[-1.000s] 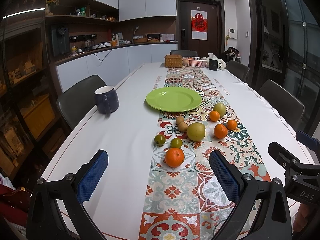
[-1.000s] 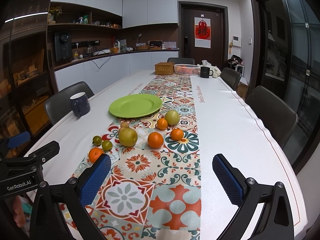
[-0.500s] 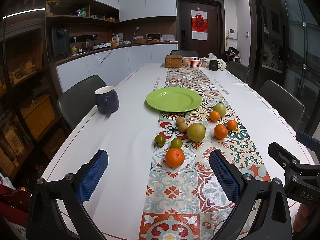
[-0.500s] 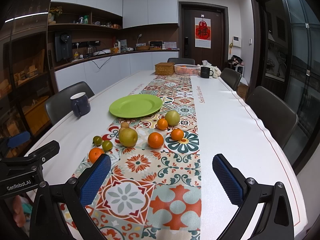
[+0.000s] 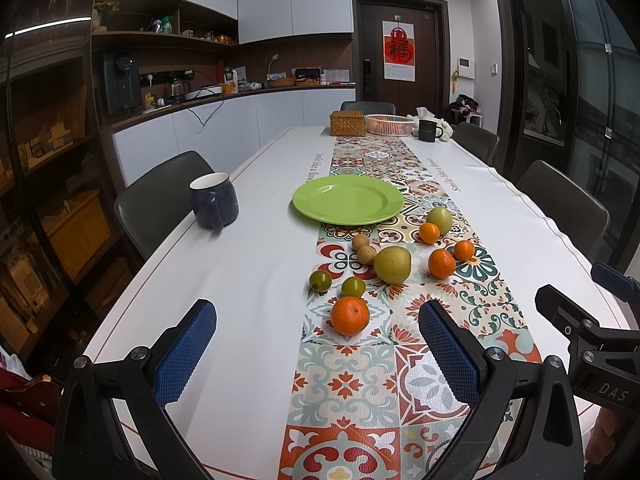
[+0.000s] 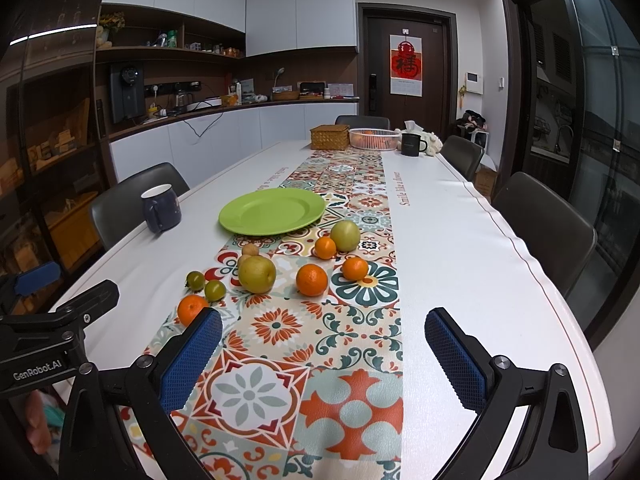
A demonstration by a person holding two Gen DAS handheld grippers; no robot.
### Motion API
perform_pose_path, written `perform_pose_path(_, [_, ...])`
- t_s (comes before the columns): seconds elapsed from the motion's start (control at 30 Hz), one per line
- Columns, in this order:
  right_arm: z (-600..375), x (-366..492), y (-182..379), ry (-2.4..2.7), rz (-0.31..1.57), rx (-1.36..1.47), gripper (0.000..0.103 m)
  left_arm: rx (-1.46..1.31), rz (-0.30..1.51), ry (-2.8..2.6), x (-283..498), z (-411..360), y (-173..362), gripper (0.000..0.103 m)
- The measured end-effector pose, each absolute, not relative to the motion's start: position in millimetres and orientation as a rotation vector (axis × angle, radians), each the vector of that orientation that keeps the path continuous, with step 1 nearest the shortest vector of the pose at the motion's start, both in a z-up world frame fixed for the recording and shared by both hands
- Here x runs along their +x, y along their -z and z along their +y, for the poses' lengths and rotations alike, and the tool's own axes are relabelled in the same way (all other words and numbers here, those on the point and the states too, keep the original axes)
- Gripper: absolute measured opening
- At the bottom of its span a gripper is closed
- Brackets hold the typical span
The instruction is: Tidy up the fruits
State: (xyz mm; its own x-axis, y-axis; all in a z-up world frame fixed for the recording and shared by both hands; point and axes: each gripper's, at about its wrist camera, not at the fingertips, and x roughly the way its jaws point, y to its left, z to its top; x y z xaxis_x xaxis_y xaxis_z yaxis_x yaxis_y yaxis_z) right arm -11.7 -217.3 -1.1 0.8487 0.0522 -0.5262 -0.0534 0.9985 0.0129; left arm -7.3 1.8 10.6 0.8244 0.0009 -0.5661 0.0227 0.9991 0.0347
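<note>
Fruit is all loose on the patterned runner (image 5: 352, 384), none on the green plate (image 5: 347, 201), which sits mid-frame just behind the cluster.

Left wrist view: left hand-held gripper (image 5: 316, 346) low in frame, blue pads wide apart, holding nothing, above the tabletop (image 5: 240, 280). Nearest orange (image 5: 349, 315) lies between the pads, just beyond them. Two small green fruits (image 5: 320, 281) (image 5: 353, 287) side by side behind it. Large yellow-green pear (image 5: 393, 264) at centre, two small brown fruits (image 5: 360, 241) touching each other up-left of it. Right of the pear: orange (image 5: 441, 263) and a smaller one (image 5: 463, 250). Closer to the plate: green apple (image 5: 439, 220) with a small orange (image 5: 429, 233) against it.

Right wrist view: right hand-held gripper (image 6: 323, 352) also spread open and empty, over the runner at lower centre. Its left pad (image 6: 191, 358) overlaps the nearest orange in frame.

Dark blue mug (image 5: 213, 205) left of the plate, off the runner. Far end of the tabletop: wicker box (image 5: 347, 123), white basket (image 5: 389, 124), black mug (image 5: 429, 131).
</note>
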Motion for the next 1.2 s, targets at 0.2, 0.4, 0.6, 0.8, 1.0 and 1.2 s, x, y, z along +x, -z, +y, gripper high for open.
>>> perform_pose_path(0.2, [-217,-11,2,-0.056,0.556,-0.002,0.102,0.04,0.603,0.011,-8,2,-14,0.103])
perform_pose_path(0.4, [-214,-12,0,-0.06,0.562,-0.004,0.102,0.039,0.608,0.009,-6,3,-14,0.103])
perform_pose_path(0.6, [-213,-4,5,-0.089,0.583,-0.007,0.102,0.044,0.618,0.007,-1,4,-8,0.103])
perform_pose_path(0.8, [-211,11,16,-0.127,0.627,-0.013,0.102,0.057,0.637,0.019,10,-1,4,0.103])
perform_pose_path(1.0, [-207,34,33,-0.157,0.685,-0.039,0.102,0.064,0.679,0.037,29,-6,20,0.097])
perform_pose_path(1.2, [-199,58,50,-0.179,0.727,-0.09,0.098,0.064,0.754,0.055,53,-10,40,0.089])
